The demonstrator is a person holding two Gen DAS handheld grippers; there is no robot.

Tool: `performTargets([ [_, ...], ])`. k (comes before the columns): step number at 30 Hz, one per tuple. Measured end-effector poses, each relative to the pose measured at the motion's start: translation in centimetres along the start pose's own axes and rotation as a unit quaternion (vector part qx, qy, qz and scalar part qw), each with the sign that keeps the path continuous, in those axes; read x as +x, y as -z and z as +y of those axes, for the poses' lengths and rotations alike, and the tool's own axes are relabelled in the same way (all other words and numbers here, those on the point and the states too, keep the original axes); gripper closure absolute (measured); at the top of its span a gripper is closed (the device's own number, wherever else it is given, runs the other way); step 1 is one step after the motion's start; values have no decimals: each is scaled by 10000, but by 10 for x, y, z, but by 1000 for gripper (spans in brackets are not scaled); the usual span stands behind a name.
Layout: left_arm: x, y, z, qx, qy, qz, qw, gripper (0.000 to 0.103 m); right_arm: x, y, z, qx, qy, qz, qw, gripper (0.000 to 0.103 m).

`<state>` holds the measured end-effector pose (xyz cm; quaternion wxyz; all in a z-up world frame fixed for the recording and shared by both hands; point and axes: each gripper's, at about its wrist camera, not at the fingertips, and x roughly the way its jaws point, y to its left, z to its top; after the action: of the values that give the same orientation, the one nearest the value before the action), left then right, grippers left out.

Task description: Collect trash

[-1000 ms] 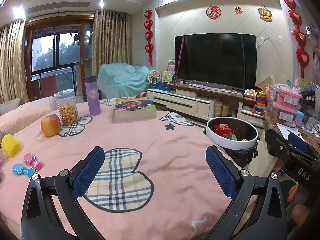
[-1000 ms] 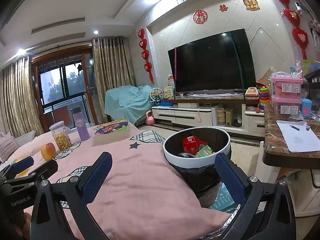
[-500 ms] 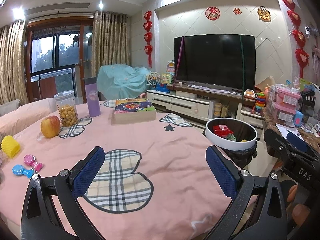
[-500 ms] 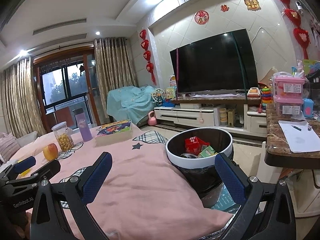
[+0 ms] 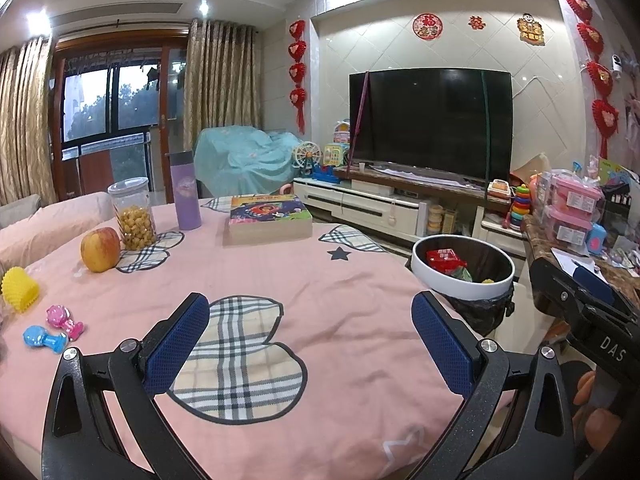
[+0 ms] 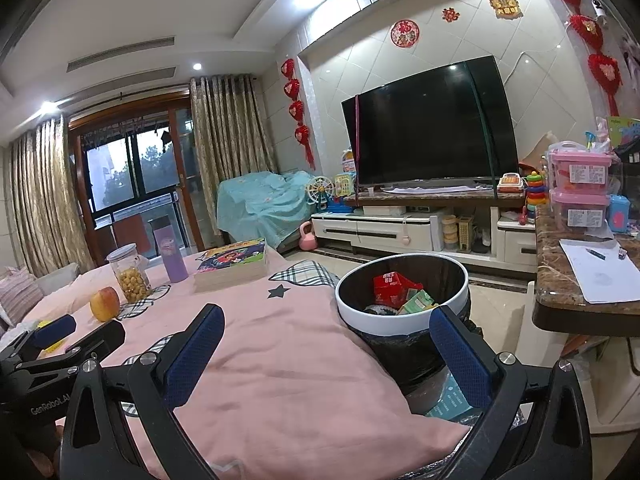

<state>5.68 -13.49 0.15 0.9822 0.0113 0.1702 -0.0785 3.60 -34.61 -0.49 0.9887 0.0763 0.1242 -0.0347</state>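
While both grippers hang above it with nothing between their pads, the round table [image 5: 320, 280] under its pink cloth with plaid heart patches fills most of the left wrist view. Beyond it: dark television [image 5: 430, 126] on the tiled wall, white low cabinet [image 5: 360, 210] beneath, teal-covered armchair [image 5: 240, 160] by the curtained window.

Trash bin [image 6: 400, 312], white-rimmed, black-lined, stands just off the table's far right edge, touching or nearly touching the cloth. Inside it: a red packet [image 6: 390, 288] and a green carton [image 6: 418, 302]; further scraps too small to name. No loose trash made out on the cloth.

Left gripper [image 5: 312, 340]: fingers spread wide, blue pads well apart, empty, over the plaid heart at the near edge. Right gripper [image 6: 328, 354]: equally wide, empty, its right pad overlapping the bin's near rim in view; contact cannot be told.

On the far side of the table: a thick picture book [image 5: 270, 220] lying flat, purple flask [image 5: 186, 192] upright to its left, clear jar of yellow balls [image 5: 132, 214] beside that, apple [image 5: 100, 249] just beside the jar. Near the left edge: yellow spiky toy [image 5: 20, 288], pink toy [image 5: 64, 322], blue toy [image 5: 42, 338], the last two close together.

Marble counter [image 6: 580, 300] at right carries white paper and stacked pink boxes [image 6: 580, 188].
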Motion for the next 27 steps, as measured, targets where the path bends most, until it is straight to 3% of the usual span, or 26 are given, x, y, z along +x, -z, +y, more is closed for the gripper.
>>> performTargets([
  [27, 0, 1, -1, 6, 28, 18, 10000, 0, -1, 2, 5, 39, -43, 32, 10000, 0],
])
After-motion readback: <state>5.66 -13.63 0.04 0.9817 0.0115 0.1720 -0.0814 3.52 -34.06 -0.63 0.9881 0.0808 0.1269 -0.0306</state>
